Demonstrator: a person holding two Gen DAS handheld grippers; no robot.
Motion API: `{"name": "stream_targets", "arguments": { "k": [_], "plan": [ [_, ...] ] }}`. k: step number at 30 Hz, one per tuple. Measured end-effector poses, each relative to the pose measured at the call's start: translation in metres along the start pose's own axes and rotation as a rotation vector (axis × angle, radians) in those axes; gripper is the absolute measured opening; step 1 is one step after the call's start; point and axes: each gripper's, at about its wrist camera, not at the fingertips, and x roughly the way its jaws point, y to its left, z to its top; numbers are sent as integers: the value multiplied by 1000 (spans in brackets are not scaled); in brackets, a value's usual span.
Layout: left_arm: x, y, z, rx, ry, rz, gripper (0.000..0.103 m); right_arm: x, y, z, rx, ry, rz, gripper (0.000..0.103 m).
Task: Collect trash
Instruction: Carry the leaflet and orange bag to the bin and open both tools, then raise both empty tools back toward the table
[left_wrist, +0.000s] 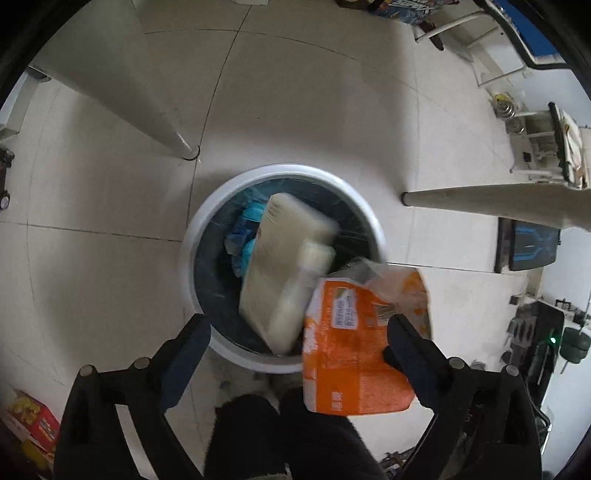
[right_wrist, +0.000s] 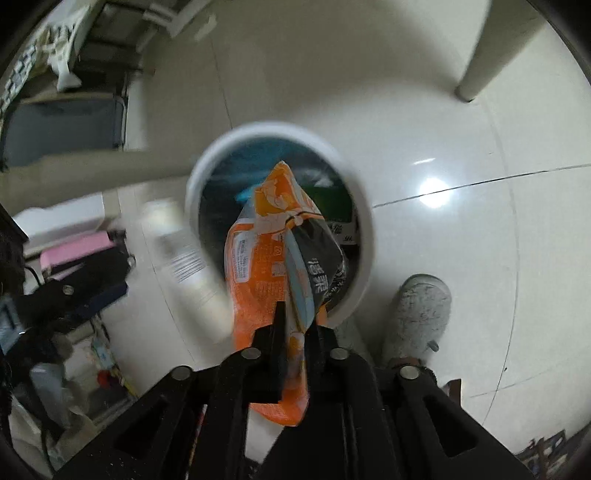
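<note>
Here, in the left wrist view, the left gripper (left_wrist: 297, 332) pointed down at a round white bin (left_wrist: 282, 173) standing on the tiled floor (left_wrist: 110, 192). Its fingers (left_wrist: 184, 354) were spread wide apart and pinched nothing. A pale plastic bottle (left_wrist: 284, 266), blurred, appeared over the mouth of the bin, between the spread fingers and touching neither. Whether it rested on the contents or hung in the air could not be told. Blue wrappers (left_wrist: 245, 236) lay inside the bin against its dark liner. An orange packet (left_wrist: 351, 350) crossed the lower right of the view, overlapping the bin rim and passing in front of the right-hand finger. Two table legs (left_wrist: 480, 201) stood on the floor near the bin, one on the upper left and one on the right. A red and yellow box (left_wrist: 33, 424) lay at the lower left edge.

In the right wrist view, the right gripper (right_wrist: 297, 325) was positioned above the same bin (right_wrist: 273, 129). Its fingers (right_wrist: 279, 343) were pressed close together, pinching the orange packet (right_wrist: 258, 280) near its lower end. The packet extended upward from the fingers over the bin opening. A black wrapper (right_wrist: 321, 254) with white print lay against the packet's right side; whether the fingers also clamped it could not be told. The bottle (right_wrist: 188, 258) showed as a pale blur left of the packet, across the bin rim. A grey shoe (right_wrist: 421, 314) rested on the floor just beside the bin on the right.
</note>
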Motion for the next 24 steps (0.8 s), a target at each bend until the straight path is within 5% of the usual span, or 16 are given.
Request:
{"name": "stream_targets", "arguments": {
  "k": [1,3,6,11,17,24],
  "plan": [
    [1,3,-1,4,-7,15,98,7,0,4,-6,18,7,33],
    [-4,7,-6,13,-41,54,98,16,-1,4,-8,31,9,76],
    [-17,10,-17,38,-106,133,98,13,6,3,-47,22,-7,100],
    [-43,12,-37,71,-158,252,98,-18,30,-4,-144,-55,-163,101],
    [-75,9,-57,78,-161,282,98,-60,55,-15,-211,-137,-349,101],
    [-115,-10,-78,75,-174,271,98,-118,80,-33,-217,-181,-395,101]
  ]
}}
